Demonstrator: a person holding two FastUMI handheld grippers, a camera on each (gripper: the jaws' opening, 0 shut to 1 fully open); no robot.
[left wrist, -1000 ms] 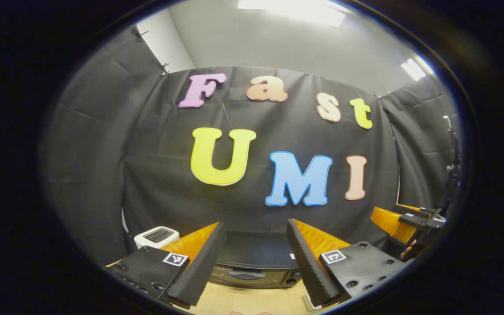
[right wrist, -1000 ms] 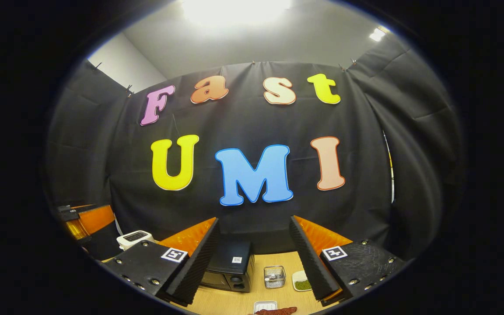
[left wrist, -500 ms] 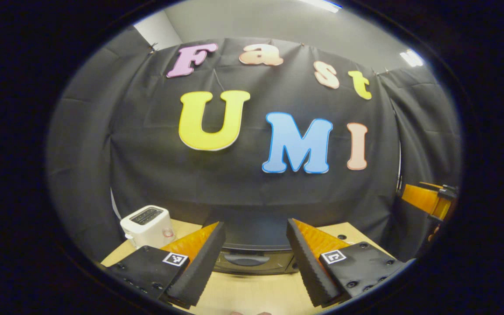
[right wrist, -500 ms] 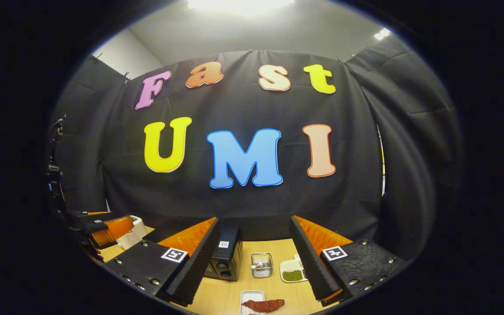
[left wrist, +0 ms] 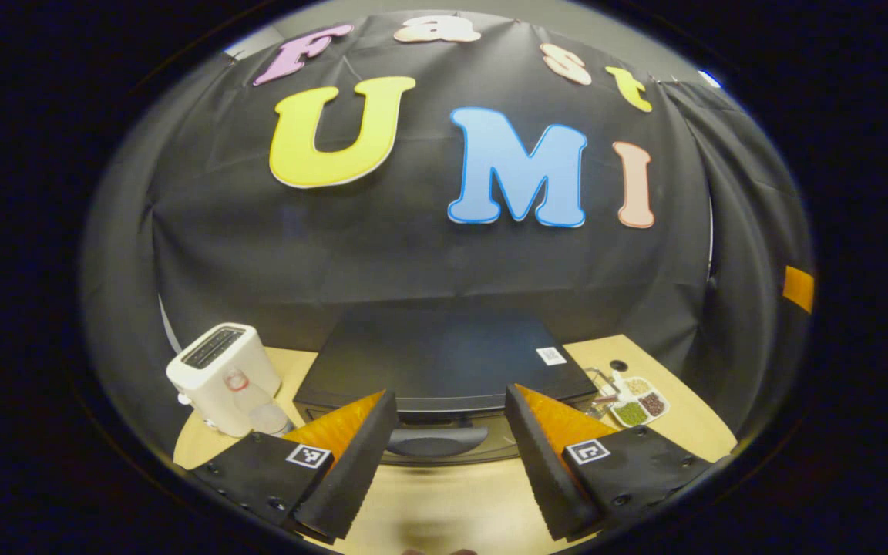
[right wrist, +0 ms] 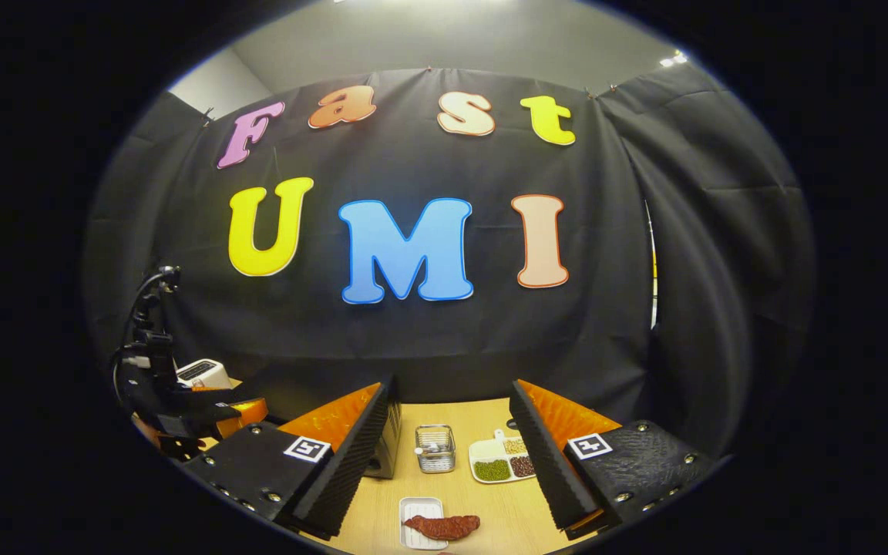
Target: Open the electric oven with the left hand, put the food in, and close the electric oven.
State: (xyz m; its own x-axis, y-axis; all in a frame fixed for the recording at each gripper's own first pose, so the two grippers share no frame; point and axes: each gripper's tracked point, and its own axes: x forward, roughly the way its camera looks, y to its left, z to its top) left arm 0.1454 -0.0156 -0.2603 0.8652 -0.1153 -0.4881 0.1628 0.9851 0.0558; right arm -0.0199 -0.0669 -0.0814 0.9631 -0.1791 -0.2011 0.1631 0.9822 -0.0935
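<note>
The left gripper (left wrist: 444, 455) hangs above the near edge of the table (left wrist: 452, 509), pointing forward and slightly down at the oven (left wrist: 444, 358). Its jaws stand wide apart with nothing between them. The two foam-lined fingers (left wrist: 351, 470) frame the oven's door handle (left wrist: 432, 441), which sits just beyond the tips, apart from them. The oven is black, its door closed, set at the back of the table against the cloth wall. A white toaster (left wrist: 220, 374) stands to its left, and a divided dish (left wrist: 637, 405) of beans lies to its right.

The right gripper (right wrist: 448, 455) is held farther to the right, also level with a slight downward tilt, well above the table (right wrist: 490, 509). Its jaws are spread wide too and grip nothing. Between its fingers (right wrist: 348, 474) the table shows a small wire basket (right wrist: 435, 449), the dish (right wrist: 502, 461) just right of the basket, and nearer the camera a white tray (right wrist: 419, 532) with the food (right wrist: 442, 526), a dark red strip, lying across it. The food is on the table, outside the oven, below and apart from the fingertips. A corner of the oven (right wrist: 390, 443) peeks out beside the left finger.

At the left of the right gripper view, the left gripper (right wrist: 205, 408) appears farther off, with the toaster (right wrist: 201, 373) behind it.
</note>
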